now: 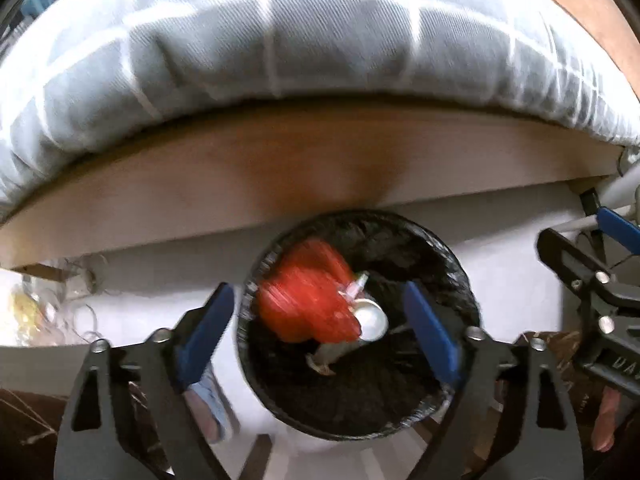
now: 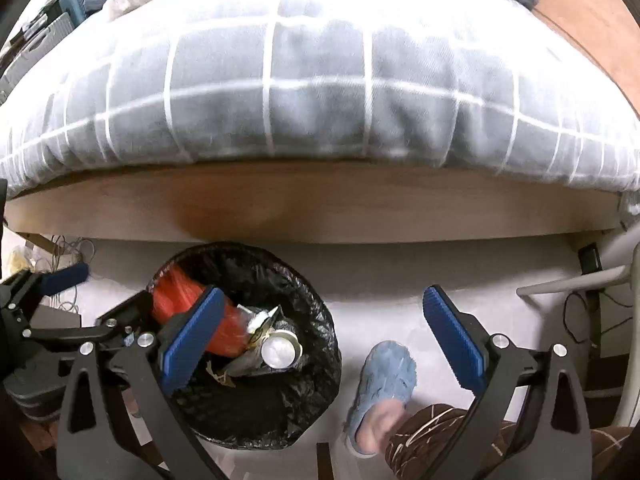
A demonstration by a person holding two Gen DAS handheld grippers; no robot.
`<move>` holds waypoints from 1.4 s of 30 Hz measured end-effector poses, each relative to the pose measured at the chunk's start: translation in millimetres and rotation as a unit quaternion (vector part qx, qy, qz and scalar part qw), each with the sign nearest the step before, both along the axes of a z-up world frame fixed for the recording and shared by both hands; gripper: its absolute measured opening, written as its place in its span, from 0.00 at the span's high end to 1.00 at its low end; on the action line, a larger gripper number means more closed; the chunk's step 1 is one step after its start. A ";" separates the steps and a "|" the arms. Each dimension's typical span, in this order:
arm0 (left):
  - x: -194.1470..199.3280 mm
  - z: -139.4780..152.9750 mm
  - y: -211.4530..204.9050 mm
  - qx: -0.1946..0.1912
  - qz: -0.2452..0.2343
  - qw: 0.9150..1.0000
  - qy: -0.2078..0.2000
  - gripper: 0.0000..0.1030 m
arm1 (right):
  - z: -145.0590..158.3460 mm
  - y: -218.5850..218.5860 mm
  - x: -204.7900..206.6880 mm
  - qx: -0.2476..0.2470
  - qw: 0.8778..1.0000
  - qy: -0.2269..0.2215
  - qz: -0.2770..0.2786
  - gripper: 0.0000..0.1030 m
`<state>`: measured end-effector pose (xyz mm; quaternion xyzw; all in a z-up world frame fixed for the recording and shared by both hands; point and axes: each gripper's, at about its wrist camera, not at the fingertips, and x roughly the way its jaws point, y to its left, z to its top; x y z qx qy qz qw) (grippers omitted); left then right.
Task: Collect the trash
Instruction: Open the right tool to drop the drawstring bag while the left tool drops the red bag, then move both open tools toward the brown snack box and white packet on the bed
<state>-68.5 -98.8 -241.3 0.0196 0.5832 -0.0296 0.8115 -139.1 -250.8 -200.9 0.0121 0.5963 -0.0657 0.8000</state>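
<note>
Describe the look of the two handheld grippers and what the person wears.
Both the left gripper and the right gripper have matte black triangular cut-out frames with silver bolts, and flat blue ribbed pads. White lettering, partly cut off, marks one black body in the left wrist view. The person wears a light blue slipper and dark brown trousers with thin white lines.

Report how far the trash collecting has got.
Done: the red bag, a silver can and crumpled wrappers lie inside the black-lined bin. In hand: nothing. The left claw stands open above the bin, and the right claw is open and empty. Left: no loose trash shows on the white floor; elsewhere can't be judged.
</note>
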 end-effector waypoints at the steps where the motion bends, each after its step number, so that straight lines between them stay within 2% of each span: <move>1: 1.1 5.7 3.0 -0.004 0.004 1.000 -0.008 0.12 | 6.0 -1.5 2.1 0.001 1.000 -0.008 -0.002 0.07; 3: 0.7 17.3 8.2 -0.016 0.005 1.000 -0.017 0.08 | 19.0 -2.4 6.7 0.001 1.000 -0.024 -0.001 0.07; 6: 2.8 37.7 15.3 -0.012 0.009 0.999 -0.042 0.06 | 32.0 -1.4 11.6 -0.001 0.999 -0.044 0.004 0.07; 9: 3.6 60.4 26.8 -0.028 0.020 0.997 -0.064 0.06 | 47.9 1.5 15.2 -0.007 0.998 -0.066 0.011 0.07; 13: 9.7 85.9 32.1 -0.031 0.027 0.995 -0.088 0.06 | 64.3 1.7 19.7 -0.005 0.996 -0.087 0.013 0.07; 28: 29.9 150.8 60.1 -0.031 0.050 0.987 -0.150 0.06 | 126.6 18.4 55.6 -0.018 0.987 -0.154 0.029 0.07; 32: 45.4 164.1 71.2 -0.051 0.058 0.986 -0.147 0.06 | 139.4 18.1 71.6 -0.021 0.985 -0.166 0.032 0.07; 42: 100.4 197.2 94.2 -0.049 0.070 0.983 -0.165 0.06 | 161.5 1.5 124.8 -0.015 0.982 -0.184 0.033 0.07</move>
